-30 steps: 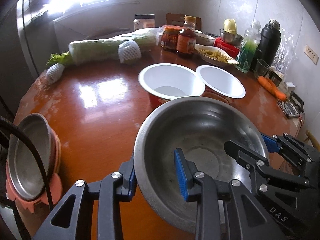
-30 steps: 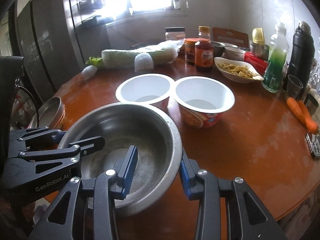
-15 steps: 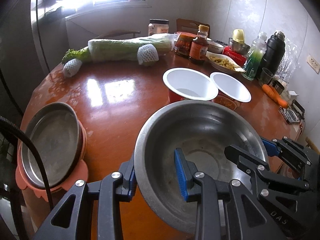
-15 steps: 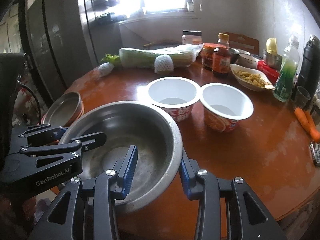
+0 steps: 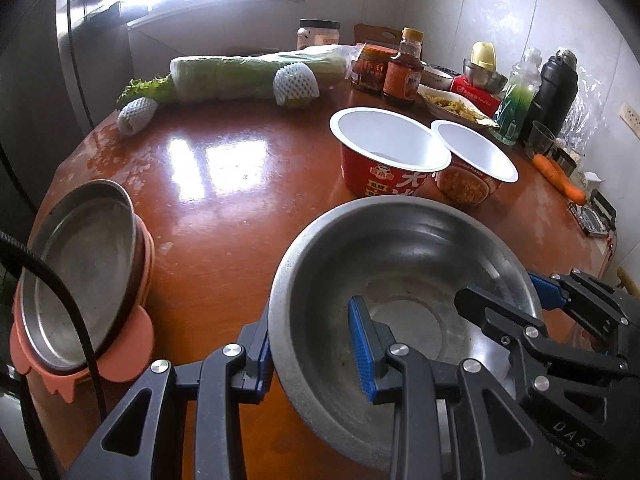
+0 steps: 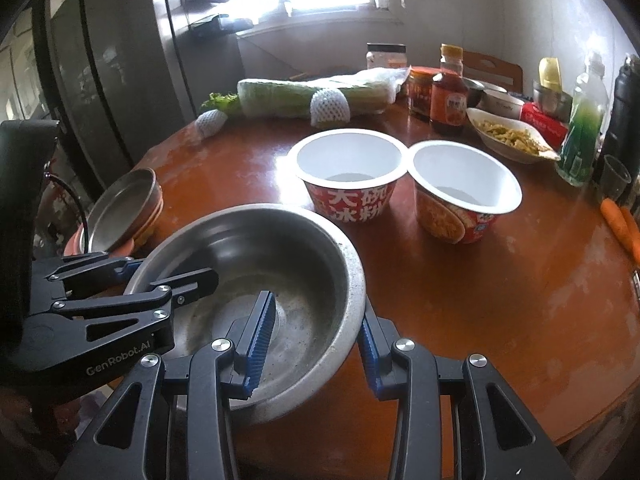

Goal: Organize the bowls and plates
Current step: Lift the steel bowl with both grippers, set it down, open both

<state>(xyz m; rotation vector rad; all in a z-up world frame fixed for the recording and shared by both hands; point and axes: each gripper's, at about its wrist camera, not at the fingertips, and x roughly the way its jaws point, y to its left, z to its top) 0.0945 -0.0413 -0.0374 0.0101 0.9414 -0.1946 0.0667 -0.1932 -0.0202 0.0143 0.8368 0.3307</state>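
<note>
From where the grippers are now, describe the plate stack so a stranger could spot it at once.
Start at the round reddish wooden table and go to its left edge, far from the two paper noodle bowls. There a shallow steel plate lies tilted on a salmon-pink plate. It alone is flat and overhangs the edge.

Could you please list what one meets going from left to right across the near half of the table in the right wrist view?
Flat steel pan on orange plates → large steel bowl → red paper noodle cup → orange-red paper noodle cup → orange carrots.
</note>
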